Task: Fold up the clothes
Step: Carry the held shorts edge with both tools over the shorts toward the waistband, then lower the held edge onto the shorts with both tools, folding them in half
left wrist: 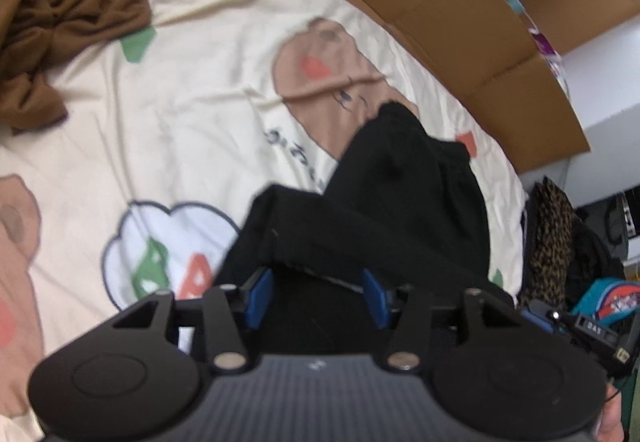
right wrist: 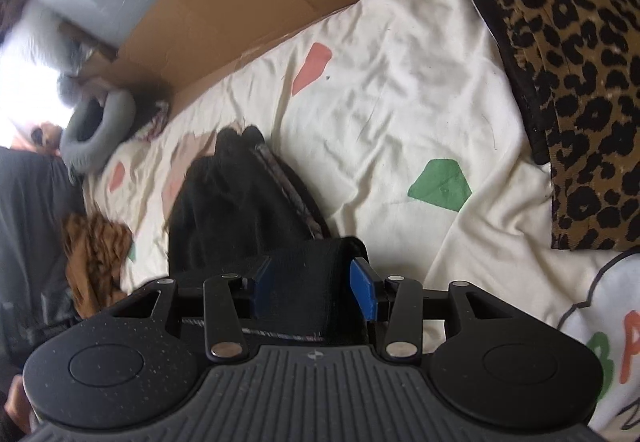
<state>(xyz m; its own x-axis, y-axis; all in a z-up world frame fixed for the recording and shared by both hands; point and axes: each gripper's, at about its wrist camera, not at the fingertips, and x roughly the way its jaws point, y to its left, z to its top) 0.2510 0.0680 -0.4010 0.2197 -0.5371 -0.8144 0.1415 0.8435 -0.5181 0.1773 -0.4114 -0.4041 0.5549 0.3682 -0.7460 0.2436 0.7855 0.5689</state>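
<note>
1. A black garment point(left wrist: 404, 201) lies on a bed with a cream printed sheet point(left wrist: 192, 109), near the bed's long edge where flat cardboard point(left wrist: 440, 5) stands against it.
2. The left tool point(left wrist: 318, 296) hangs over the near end of the black garment, its blue pads point(left wrist: 260, 296) apart. Dark cloth shows between them, but the pads do not press on it.
3. The right tool point(right wrist: 314, 290) is likewise parted above a folded end of the same garment point(right wrist: 236, 197). Cloth sits between its blue pads point(right wrist: 364, 288), unclamped.
4. A crumpled brown garment point(left wrist: 68, 17) lies well apart, toward the far corner of the bed in the left view.
5. A leopard-print cloth point(right wrist: 572, 53) rests at the bed's edge in the right view.
6. A grey neck pillow point(right wrist: 100, 129) sits at the far end of the bed, beside the cardboard.
</note>
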